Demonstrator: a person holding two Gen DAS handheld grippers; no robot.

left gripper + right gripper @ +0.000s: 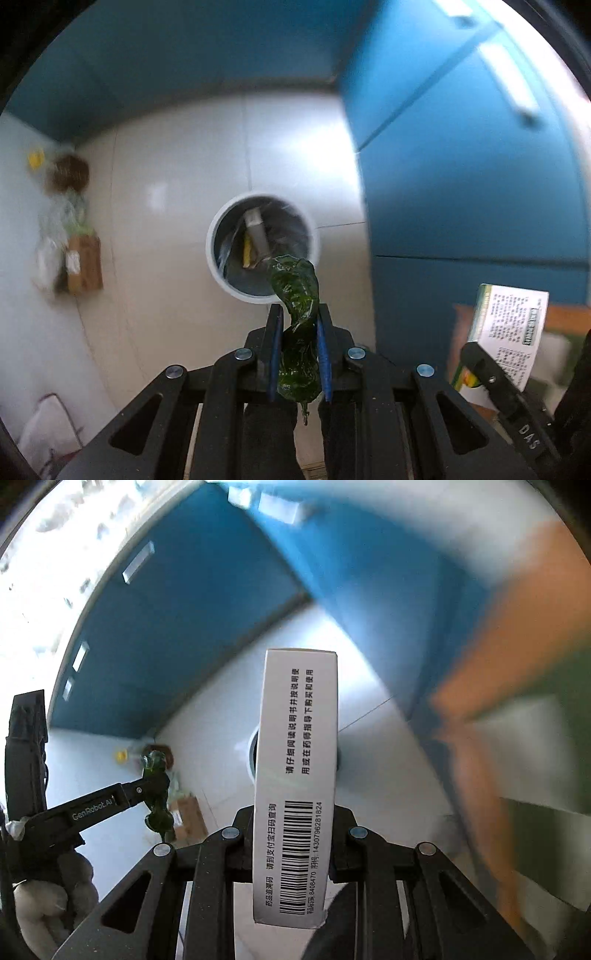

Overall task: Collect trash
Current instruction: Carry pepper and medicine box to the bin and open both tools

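The green wrapper (299,332) is sitting pinched between the blue pads (275,354) of the left gripper (299,314), which is closing on it; its crinkled top end is reaching out past the fingertips and overlapping the near rim of the bin (221,273) in the left wrist view. The bin is standing on the pale tiled floor (166,221), round and white-rimmed, with a grey liner and some scraps inside, among them a yellow piece and a grey block. Bare floor is lying all around the bin's left and near sides, while the blue cabinet (461,184) is rising close on its right. Another blue panel is closing off the far edge of the floor.

The wrapper is looking glossy, translucent and twisted, dark green with bright glints, and a thin tail is hanging below the pads. In the right wrist view it (157,797) is showing from the side, dangling from the left gripper (155,786).

The right gripper (293,812) is clamping a white box (295,775), its long side pointing forward. Black Chinese print and a barcode are running along the upper face. The box is hiding most of the bin (253,753) behind it. In the left wrist view the box (513,332) is showing at the right.

A blurred heap (70,236) of a brown carton, clear plastic and a yellow bit is lying at the floor's far left corner, well apart from the bin.
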